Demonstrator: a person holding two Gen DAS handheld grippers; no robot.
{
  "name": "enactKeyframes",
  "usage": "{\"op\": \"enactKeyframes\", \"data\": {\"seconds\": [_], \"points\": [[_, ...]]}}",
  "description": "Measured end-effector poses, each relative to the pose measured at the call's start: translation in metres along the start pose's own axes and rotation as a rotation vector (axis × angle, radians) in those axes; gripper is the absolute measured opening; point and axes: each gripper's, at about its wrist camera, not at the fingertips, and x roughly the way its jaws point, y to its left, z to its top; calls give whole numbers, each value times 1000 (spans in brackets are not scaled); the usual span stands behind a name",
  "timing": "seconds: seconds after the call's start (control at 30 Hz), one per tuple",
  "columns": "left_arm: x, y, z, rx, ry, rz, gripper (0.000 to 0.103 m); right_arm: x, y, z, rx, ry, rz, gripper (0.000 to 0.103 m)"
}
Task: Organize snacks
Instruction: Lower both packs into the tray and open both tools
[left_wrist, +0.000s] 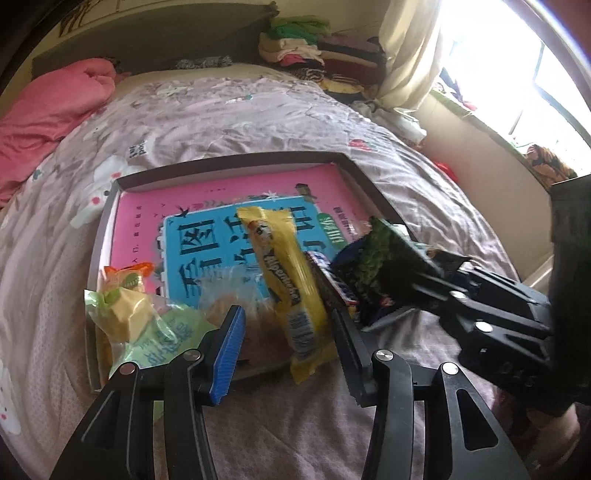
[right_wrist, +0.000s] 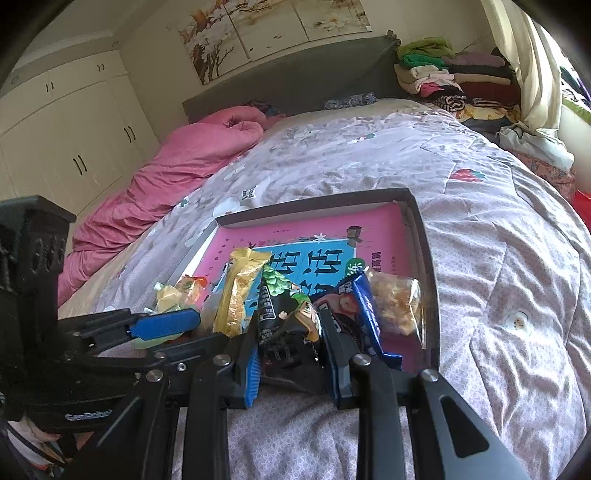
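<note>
Left wrist view looks over a bed (left_wrist: 258, 110) covered by a pale floral quilt (right_wrist: 480, 258), with a pink duvet (right_wrist: 177, 162) bunched along one side and folded clothes (right_wrist: 443, 77) stacked by the headboard. On the quilt lies a shallow dark-rimmed box (left_wrist: 236, 159) with a pink and blue book (left_wrist: 207, 206) flat inside it. The snacks are gathered at the box's near end, on top of the book. A long yellow snack packet (left_wrist: 284, 280) lies lengthwise, its near end hanging over the box's rim onto the quilt. To its left sit a clear bag of brownish pieces (left_wrist: 229, 291), a pale green packet with a yellow block (left_wrist: 129, 314) and a small orange packet (left_wrist: 125, 277).

The left gripper (left_wrist: 284, 354) has its jaws apart, straddling the near end of the yellow packet without pressing on it; a blue pad (left_wrist: 229, 354) stands clear of the wrapper.

From the right wrist view, the right gripper (right_wrist: 291, 354) has its jaws clamped on a dark green and black snack bag (right_wrist: 284, 314), held at the box's near edge. Just right of it lie a blue and red wrapper (right_wrist: 354, 314) and a clear bag of golden crisps (right_wrist: 397, 306) against the box's right wall.
</note>
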Motion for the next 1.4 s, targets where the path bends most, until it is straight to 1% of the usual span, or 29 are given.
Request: {"op": "enactKeyframes", "data": {"seconds": [0.13, 0.43, 0.5, 0.6, 0.77, 1.03, 1.2, 1.4], "points": [[2, 6, 1, -21, -10, 5, 50, 1, 1, 0, -1, 1, 3, 28], [8, 13, 3, -26, -13, 25, 39, 11, 7, 1, -12, 13, 4, 28], [8, 13, 3, -22, -15, 33, 35, 13, 8, 2, -12, 14, 3, 28], [9, 15, 5, -24, -15, 26, 32, 16, 8, 3, -8, 16, 0, 28], [11, 15, 6, -24, -15, 17, 31, 23, 7, 4, 12, 22, 0, 28], [14, 14, 9, -24, -17, 42, 31, 31, 7, 6, 33, 22, 17, 29], [14, 14, 9, -24, -18, 45, 31, 35, 2, 5, 93, 34, 81, 28], [14, 14, 9, -25, -17, 44, 31, 39, -2, 2, 90, 62, 41, 29]]}}
